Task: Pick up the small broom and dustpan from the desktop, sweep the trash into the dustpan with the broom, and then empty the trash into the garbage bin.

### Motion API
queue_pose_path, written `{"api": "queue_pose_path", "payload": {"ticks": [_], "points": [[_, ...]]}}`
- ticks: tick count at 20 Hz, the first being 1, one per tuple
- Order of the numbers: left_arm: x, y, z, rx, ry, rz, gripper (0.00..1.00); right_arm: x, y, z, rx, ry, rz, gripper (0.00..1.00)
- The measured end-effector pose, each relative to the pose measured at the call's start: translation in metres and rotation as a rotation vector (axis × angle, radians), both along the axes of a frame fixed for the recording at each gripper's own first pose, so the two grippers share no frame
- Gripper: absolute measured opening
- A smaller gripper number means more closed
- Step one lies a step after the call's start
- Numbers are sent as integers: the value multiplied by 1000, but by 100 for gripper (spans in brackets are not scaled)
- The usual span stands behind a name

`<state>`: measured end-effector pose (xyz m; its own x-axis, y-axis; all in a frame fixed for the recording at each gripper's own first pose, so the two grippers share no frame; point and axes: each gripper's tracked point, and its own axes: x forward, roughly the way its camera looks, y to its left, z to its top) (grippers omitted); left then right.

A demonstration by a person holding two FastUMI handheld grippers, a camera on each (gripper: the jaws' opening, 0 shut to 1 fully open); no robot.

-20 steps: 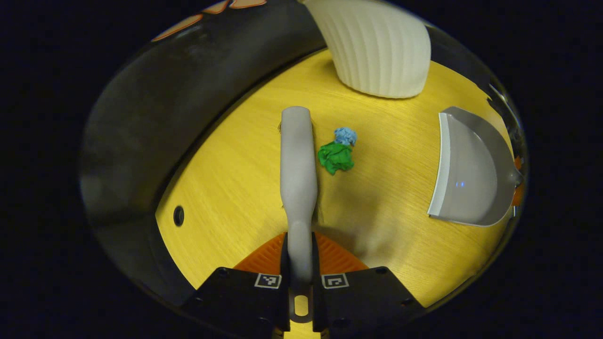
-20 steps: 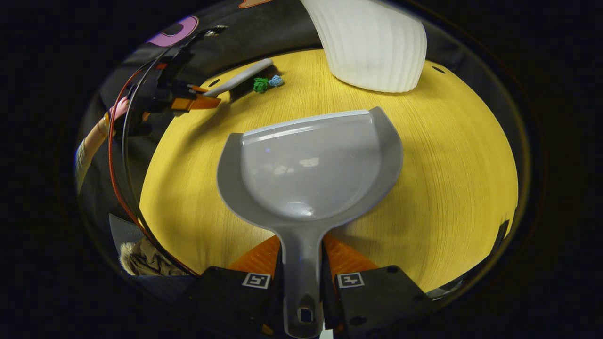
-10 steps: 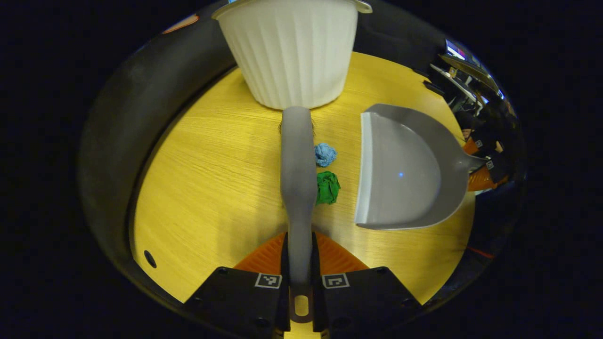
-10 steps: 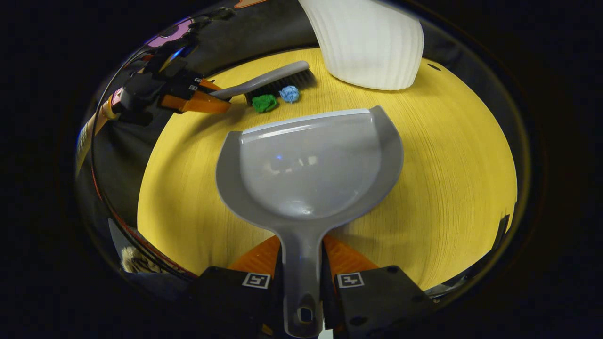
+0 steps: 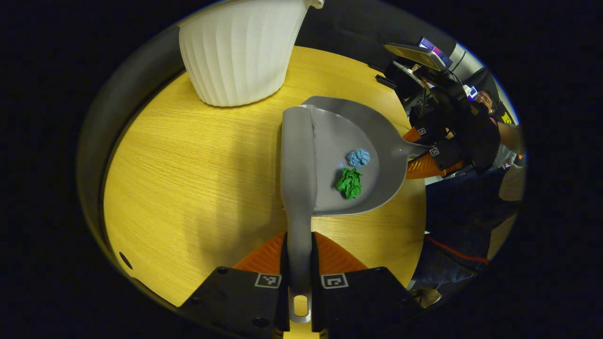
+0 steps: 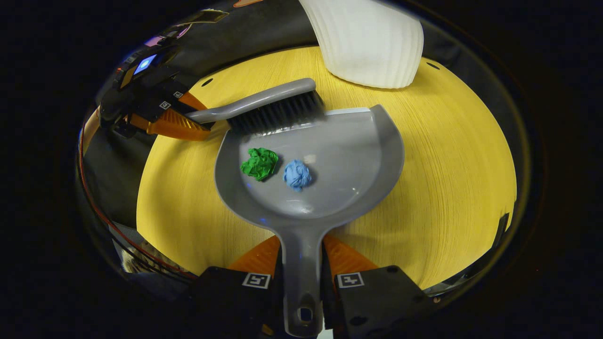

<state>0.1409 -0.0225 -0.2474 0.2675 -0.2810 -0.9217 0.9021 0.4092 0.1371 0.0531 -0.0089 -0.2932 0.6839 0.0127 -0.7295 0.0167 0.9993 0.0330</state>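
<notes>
Both jaws grip handles; broom (image 6: 264,104) bristles at the dustpan (image 6: 339,155) lip show from the right gripper view.

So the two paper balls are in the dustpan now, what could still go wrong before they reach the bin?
Both loose wads, the green paper ball and the blue paper ball, could roll out past the open front lip if the dustpan tips forward during lifting. The broom bristles rest at that lip; pulling back might drag one out. The white garbage bin stands close, so the pan could knock it.
</notes>
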Motion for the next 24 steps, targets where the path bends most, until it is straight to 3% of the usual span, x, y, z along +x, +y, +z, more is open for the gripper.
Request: {"api": "queue_pose_path", "payload": {"ticks": [8, 15, 24], "points": [[2, 45, 3, 34, -83, 283, 16, 0, 0, 1, 0, 0, -1, 34], [-56, 80, -10, -6, -107, 661, 17, 2, 1, 3, -4, -21, 4, 37], [-140, 94, -35, -78, -58, 910, 17, 8, -1, 21, -10, -156, 24, 34]]}}
